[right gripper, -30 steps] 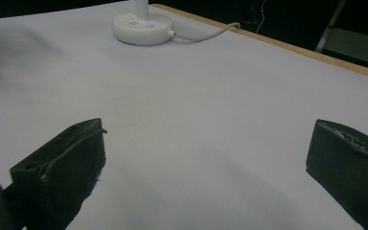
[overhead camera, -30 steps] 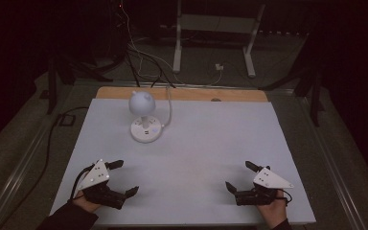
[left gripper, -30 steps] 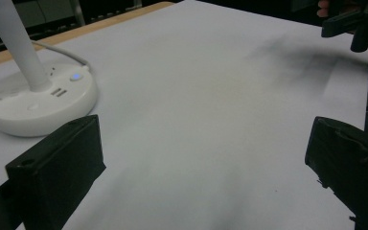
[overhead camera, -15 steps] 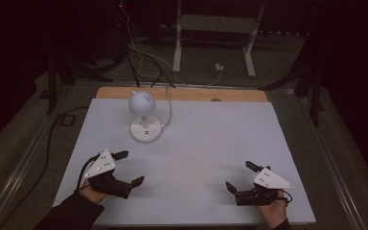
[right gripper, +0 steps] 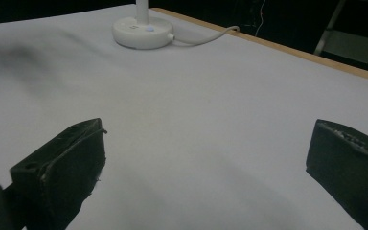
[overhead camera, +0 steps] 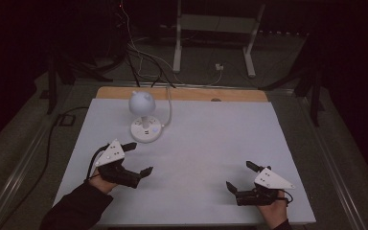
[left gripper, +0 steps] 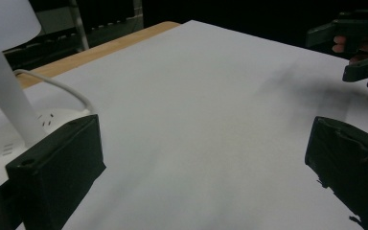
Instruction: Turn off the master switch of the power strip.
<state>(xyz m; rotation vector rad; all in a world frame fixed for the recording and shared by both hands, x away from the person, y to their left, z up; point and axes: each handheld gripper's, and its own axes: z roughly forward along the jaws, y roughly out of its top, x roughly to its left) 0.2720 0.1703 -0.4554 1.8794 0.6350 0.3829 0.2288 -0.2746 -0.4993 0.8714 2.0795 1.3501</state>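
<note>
The lamp [overhead camera: 143, 117], a small white unit with a round base, thin stem and globe-shaped shade, stands on the far-left part of the table [overhead camera: 211, 143]. Its white cord [overhead camera: 169, 108] arcs from the base toward the far wooden edge strip [overhead camera: 182, 94].

The left gripper [overhead camera: 135, 158] sits over the near-left area, just short of the lamp base, with its jaws spread wide and nothing between them. In the left gripper view, the lamp base lies immediately beside the left-hand jaw; contact cannot be confirmed.

The right gripper [overhead camera: 242, 177] rests low over the near-right area, close to the near edge, well apart from the lamp. Its jaws are also spread wide and hold nothing.

The white surface between both grippers is bare, giving unobstructed room across the centre and the whole right half. The floor [overhead camera: 316, 120] beyond the right edge is dark, and cables [overhead camera: 139, 52] lie behind the far edge.
</note>
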